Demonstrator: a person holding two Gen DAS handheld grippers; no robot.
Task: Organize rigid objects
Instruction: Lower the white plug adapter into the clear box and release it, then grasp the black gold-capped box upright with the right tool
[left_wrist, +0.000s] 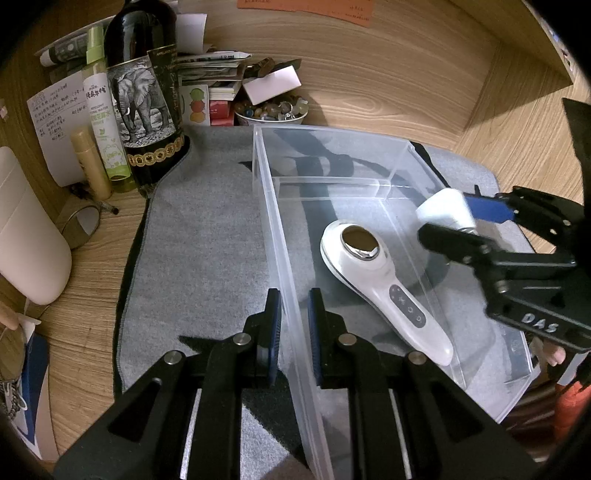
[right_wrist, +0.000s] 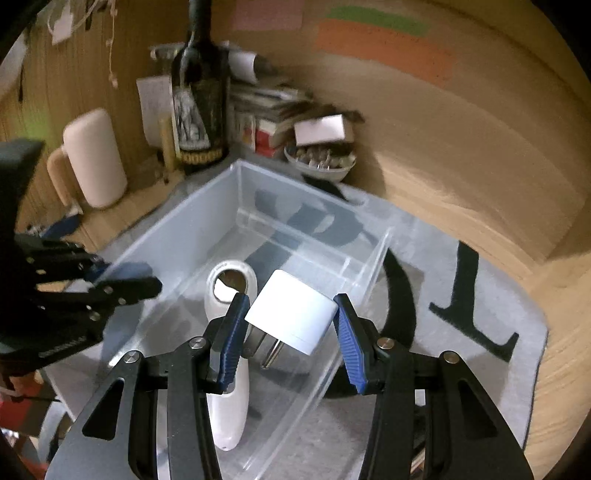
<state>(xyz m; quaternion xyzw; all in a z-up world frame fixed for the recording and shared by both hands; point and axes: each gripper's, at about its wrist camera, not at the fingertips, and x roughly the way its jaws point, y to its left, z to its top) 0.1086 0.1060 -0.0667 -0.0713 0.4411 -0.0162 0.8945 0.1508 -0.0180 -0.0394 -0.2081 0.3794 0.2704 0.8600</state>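
Here, entries taken against the clear bin (left_wrist: 369, 192) on the grey mat (left_wrist: 207, 236).

Left gripper (left_wrist: 294, 332): your blue-padded fingers straddle the bin's near long wall, one outside, one inside. A gap shows on each side of the wall, so they stand parted, pinching nothing.

Right gripper (right_wrist: 291, 332): you hold it over the bin's right wall. The white plug adapter (right_wrist: 295, 314) sits between the blue pads (right_wrist: 232, 339), prongs pointing down. The left pad meets its edge; the right pad looks just apart. You cannot tell whether the grip is closed on it.

Adapter, from the left wrist view (left_wrist: 447, 210): above the bin's right rim, at the tips of the right gripper (left_wrist: 458, 218).

White handheld device (left_wrist: 380, 280): lies flat on the bin floor, metal disc end toward the far wall, handle toward the near end.

Beyond the bin's far-left corner: dark bottle (left_wrist: 144, 96) with elephant label, green spray bottle (left_wrist: 103, 110).

Beyond the bin's far wall: bowl of stones (left_wrist: 273, 110).
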